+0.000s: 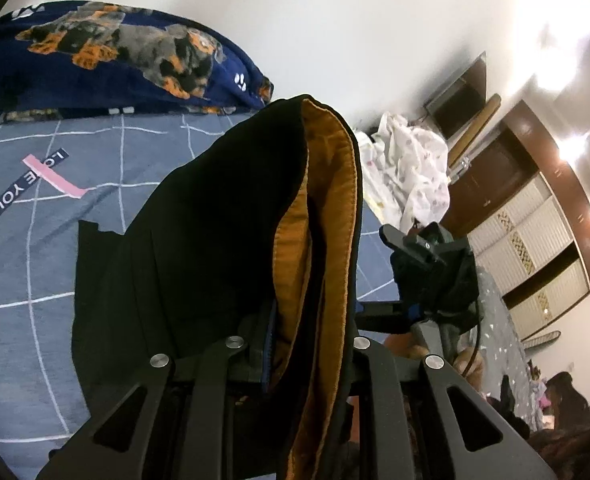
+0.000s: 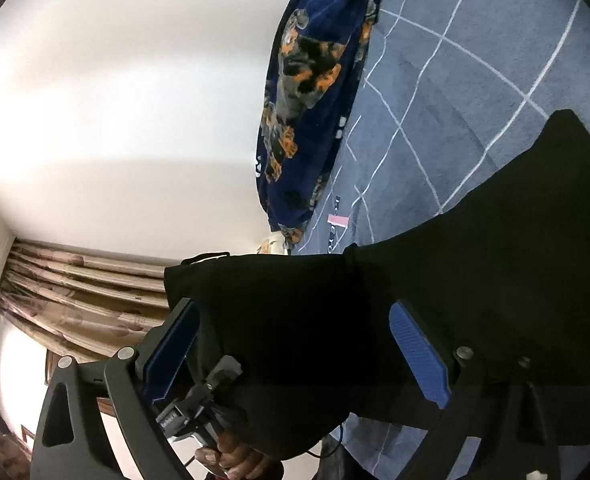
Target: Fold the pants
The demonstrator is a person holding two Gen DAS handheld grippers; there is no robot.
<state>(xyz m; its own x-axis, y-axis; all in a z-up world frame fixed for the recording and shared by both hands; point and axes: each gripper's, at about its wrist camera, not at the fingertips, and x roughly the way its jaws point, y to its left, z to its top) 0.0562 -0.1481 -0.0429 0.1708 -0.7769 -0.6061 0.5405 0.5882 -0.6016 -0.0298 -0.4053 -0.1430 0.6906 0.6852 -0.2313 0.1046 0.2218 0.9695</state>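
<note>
Black pants (image 1: pixel 215 220) with an orange-brown lining (image 1: pixel 331 184) hang lifted above a blue-grey checked bed sheet (image 1: pixel 27 264). My left gripper (image 1: pixel 307 344) is shut on the pants' waistband, which fills the gap between its jaws. In the right wrist view the same black pants (image 2: pixel 435 264) spread across the frame. My right gripper (image 2: pixel 295 344) has its blue pads (image 2: pixel 419 348) wide apart, with the cloth lying beyond them, not clamped. The right gripper (image 1: pixel 427 252) also shows in the left wrist view, right of the pants.
A navy blanket with a dog print (image 1: pixel 127 56) lies at the head of the bed by a white wall. A white patterned cloth (image 1: pixel 411 168) lies on the bed's right. A brown wardrobe (image 1: pixel 535 220) and curtains (image 2: pixel 83 300) stand beyond.
</note>
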